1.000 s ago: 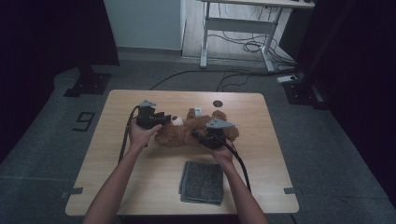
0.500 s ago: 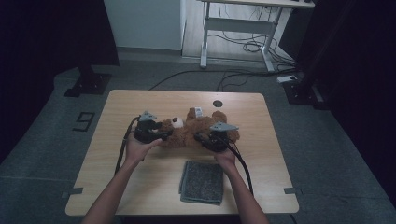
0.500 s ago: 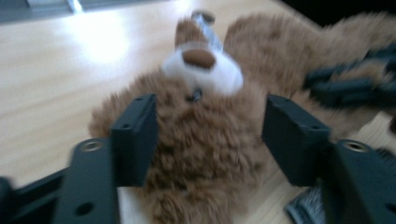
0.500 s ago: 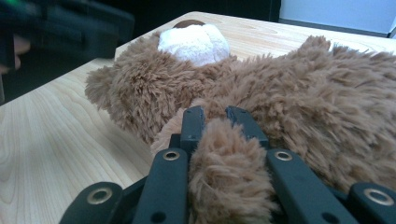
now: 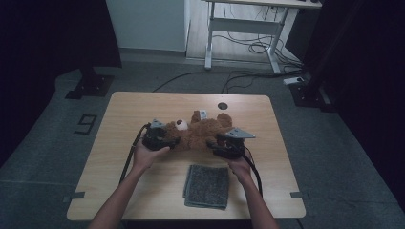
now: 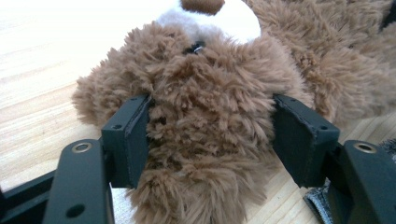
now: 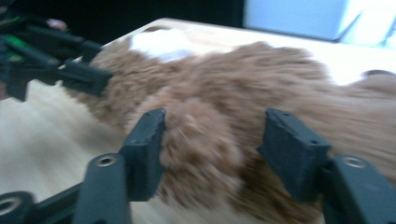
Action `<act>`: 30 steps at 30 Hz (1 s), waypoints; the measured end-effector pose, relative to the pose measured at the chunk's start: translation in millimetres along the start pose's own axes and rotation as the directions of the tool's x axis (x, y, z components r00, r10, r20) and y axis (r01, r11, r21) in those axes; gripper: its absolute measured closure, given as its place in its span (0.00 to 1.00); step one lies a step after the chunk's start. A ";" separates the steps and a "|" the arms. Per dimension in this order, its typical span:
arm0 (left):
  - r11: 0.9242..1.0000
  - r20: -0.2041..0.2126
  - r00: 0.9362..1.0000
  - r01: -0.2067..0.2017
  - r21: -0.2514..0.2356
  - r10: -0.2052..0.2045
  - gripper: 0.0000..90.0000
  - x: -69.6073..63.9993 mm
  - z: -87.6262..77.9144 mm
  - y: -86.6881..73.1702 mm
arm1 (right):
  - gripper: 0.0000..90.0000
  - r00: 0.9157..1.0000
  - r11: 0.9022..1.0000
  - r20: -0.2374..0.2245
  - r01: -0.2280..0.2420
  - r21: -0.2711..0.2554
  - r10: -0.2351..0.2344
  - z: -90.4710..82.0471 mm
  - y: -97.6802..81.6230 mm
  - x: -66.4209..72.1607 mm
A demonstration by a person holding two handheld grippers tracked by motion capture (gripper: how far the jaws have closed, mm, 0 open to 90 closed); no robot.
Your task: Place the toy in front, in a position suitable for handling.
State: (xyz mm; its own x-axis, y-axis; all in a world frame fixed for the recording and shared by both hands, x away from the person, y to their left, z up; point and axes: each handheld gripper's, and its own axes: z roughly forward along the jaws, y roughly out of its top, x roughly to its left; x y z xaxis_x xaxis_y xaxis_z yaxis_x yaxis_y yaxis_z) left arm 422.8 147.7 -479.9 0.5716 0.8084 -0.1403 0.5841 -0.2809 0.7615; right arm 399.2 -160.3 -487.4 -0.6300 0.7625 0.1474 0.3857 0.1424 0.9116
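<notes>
A brown teddy bear [image 5: 200, 131] with a white muzzle lies on the wooden table [image 5: 133, 109], head to the left. My left gripper [image 5: 173, 141] reaches in at the head end. In the left gripper view its jaws [image 6: 210, 135] stand wide around a fluffy part of the bear [image 6: 210, 93] below the muzzle; they have just been opening, and fur brushes both pads. My right gripper [image 5: 213, 144] is at the bear's other end. Its jaws [image 7: 212, 140] have just been opening around a furry limb [image 7: 201, 140], with a gap at the right pad.
A folded grey cloth [image 5: 207, 185] lies near the front edge, between the person's forearms. A small dark disc [image 5: 222, 105] sits at the table's back edge, and a white tag [image 5: 203, 114] sticks out behind the bear. Desk legs and cables stand on the floor beyond.
The left gripper has come nearer the person and in against the bear's head. The right gripper has shifted slightly right and nearer. The bear stays on the table.
</notes>
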 end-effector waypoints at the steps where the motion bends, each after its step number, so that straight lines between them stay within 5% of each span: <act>1: 1.000 -0.002 1.000 0.000 -0.001 0.000 0.36 0.1 0.3 -0.8 | 0.39 1.000 1.000 0.017 -0.010 -0.014 0.010 -5.7 -0.7 -3.7; 7: 1.000 0.001 1.000 0.019 -0.009 -0.019 0.36 0.5 0.2 -4.2 | 0.36 0.988 0.990 0.129 -0.070 -0.124 0.086 -37.7 -2.2 -33.1; 13: 1.000 -0.002 1.000 0.019 -0.008 -0.019 0.36 0.0 -0.6 -4.4 | 0.30 0.973 0.991 0.195 -0.115 -0.067 0.126 -36.6 -11.2 -61.0; 17: 1.000 -0.021 1.000 -0.004 -0.023 0.004 0.37 -4.7 -5.3 -7.1 | 0.37 0.972 0.981 0.133 -0.185 -0.058 0.191 -27.7 -20.8 -69.4; 18: 1.000 -0.027 1.000 -0.012 -0.025 0.011 0.37 -5.9 -7.1 -8.2 | 0.47 0.976 0.981 0.108 -0.183 -0.063 0.189 -26.8 -21.8 -68.5; 21: 0.999 -0.043 0.999 -0.030 -0.042 0.029 0.39 -10.6 -14.8 -12.6 | 0.54 0.979 0.985 0.119 -0.161 -0.064 0.168 -25.7 -22.3 -64.6; 30: 0.994 -0.009 0.999 -0.052 -0.091 0.051 0.40 -33.8 -45.8 -32.6 | 0.60 0.982 0.986 0.096 -0.156 -0.055 0.161 -32.4 -27.5 -63.8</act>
State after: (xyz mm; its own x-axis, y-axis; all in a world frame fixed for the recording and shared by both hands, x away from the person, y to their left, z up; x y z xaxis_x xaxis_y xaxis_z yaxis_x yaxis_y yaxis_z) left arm 358.1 153.1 -471.1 0.5959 0.7974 -0.0954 0.4986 -0.2741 0.8224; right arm 407.0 -233.3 -509.4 -0.4920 0.8325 0.2547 0.4419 -0.0133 0.8970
